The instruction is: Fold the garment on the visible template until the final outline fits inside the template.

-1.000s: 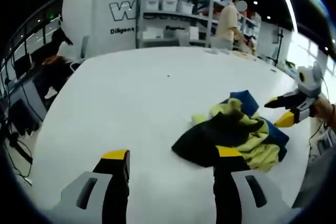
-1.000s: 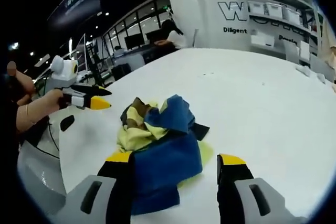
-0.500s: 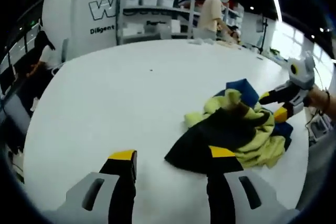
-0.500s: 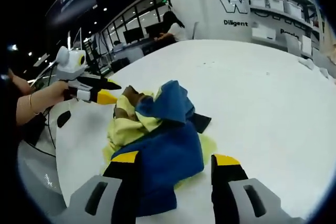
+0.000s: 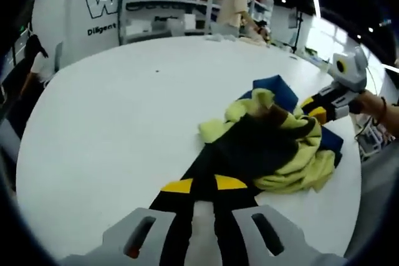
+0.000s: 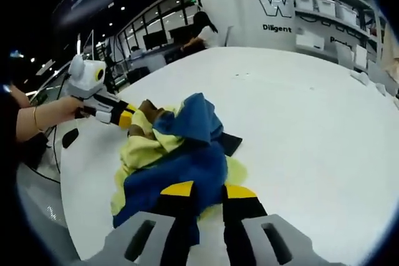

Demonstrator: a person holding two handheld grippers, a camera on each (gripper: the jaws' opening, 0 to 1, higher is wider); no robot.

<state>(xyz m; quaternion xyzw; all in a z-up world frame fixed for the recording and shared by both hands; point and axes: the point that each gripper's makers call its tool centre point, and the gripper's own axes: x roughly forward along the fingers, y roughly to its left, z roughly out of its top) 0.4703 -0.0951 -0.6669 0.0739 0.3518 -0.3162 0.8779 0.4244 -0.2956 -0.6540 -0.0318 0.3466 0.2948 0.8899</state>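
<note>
White surface (image 5: 112,110) spreads wide under both tools, with shelves (image 5: 162,4) and a lettered wall (image 6: 274,17) behind. Crumpled garment (image 5: 274,141), yellow, blue and black, lies bunched on the surface just ahead of the left tool (image 5: 204,185), whose jaws are nearly closed, pinching the black edge of the cloth. Right tool (image 6: 202,191) has its jaws drawn close together on the blue fold at the garment's near side. From the right gripper view the left tool reaches the yellow cloth at the far left, gripped by a hand (image 6: 53,113).
</note>
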